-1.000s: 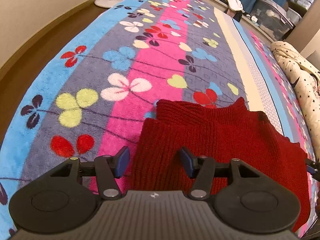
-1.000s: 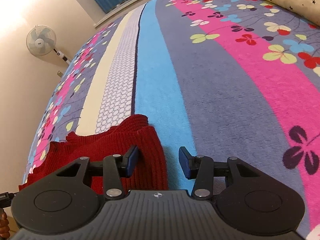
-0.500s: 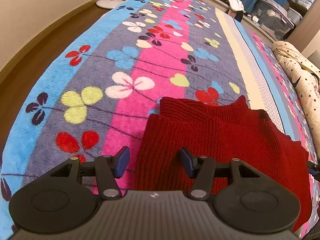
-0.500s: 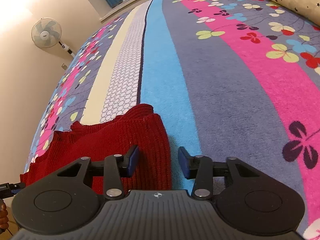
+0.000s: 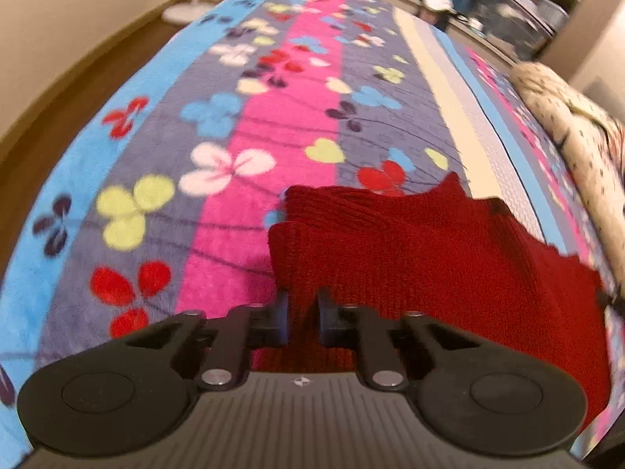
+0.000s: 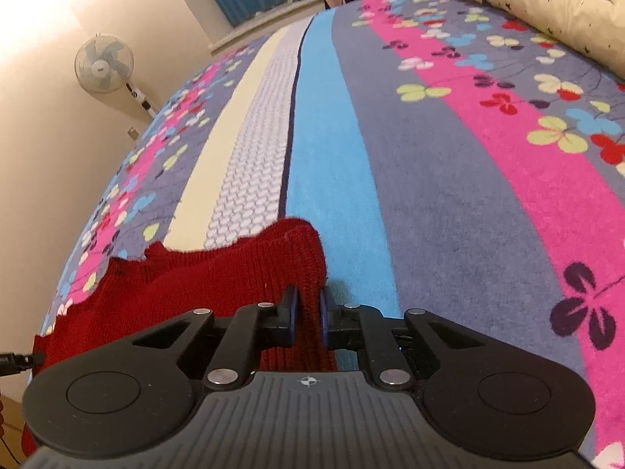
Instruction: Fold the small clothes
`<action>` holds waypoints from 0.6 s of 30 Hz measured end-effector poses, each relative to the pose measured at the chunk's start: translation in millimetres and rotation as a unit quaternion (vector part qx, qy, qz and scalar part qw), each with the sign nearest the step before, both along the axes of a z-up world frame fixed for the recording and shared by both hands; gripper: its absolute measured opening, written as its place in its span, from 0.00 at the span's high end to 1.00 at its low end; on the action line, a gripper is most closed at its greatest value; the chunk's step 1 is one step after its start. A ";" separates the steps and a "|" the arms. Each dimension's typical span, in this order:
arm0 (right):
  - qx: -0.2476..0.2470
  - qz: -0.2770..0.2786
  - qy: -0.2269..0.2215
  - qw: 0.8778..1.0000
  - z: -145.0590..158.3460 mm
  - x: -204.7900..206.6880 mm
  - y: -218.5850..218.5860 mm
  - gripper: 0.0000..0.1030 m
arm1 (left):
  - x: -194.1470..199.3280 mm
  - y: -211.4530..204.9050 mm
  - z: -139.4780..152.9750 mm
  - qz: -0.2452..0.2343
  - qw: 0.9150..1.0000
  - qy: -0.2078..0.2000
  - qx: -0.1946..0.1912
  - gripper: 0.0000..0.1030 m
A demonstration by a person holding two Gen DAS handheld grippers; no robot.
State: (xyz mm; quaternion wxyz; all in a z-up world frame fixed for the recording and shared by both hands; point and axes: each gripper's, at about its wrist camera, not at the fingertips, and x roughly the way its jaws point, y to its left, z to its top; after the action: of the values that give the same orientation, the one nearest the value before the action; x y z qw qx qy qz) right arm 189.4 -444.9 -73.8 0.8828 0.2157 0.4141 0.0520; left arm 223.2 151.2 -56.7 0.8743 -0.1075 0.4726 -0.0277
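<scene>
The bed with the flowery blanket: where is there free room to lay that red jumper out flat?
Ahead of the red knitted jumper the striped flowery fleece blanket lies bare, from the blue stripe across the grey and pink bands. It gets crowded toward the cream star-print duvet bunched along one edge. Both claws, left claw and right claw, are closing on the jumper's near edge.

The red sweater [image 5: 429,258] is thick knitted wool with bumpy ribs. It lies on a soft, fuzzy blanket [image 5: 250,179] (one stripe has a bumpy honeycomb feel). The left gripper [image 5: 302,318] and right gripper [image 6: 308,316] are dull black plastic with shiny little metal pins. The floor [image 5: 58,117] is smooth brown wood.
</scene>
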 end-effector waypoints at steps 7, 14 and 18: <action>0.009 -0.017 -0.111 0.994 37.7 -12.1 -1.3 0.90 | -13.1 10.8 40.1 0.039 0.992 -0.117 0.003 0.89; -0.003 -0.063 -0.195 0.979 60.3 -8.7 0.5 0.91 | -5.6 -3.7 57.7 0.071 0.976 -0.190 0.077 0.89; -0.038 -0.065 -0.153 0.985 43.6 13.3 6.7 0.91 | 12.5 -9.9 44.6 0.066 0.979 -0.165 0.098 0.88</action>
State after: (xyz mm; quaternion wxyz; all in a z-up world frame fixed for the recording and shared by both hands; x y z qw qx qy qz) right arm 202.7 -438.3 -30.3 0.9448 0.1974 0.2613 0.0113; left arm 235.7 141.3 -12.0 0.9464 -0.0460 0.3142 0.0591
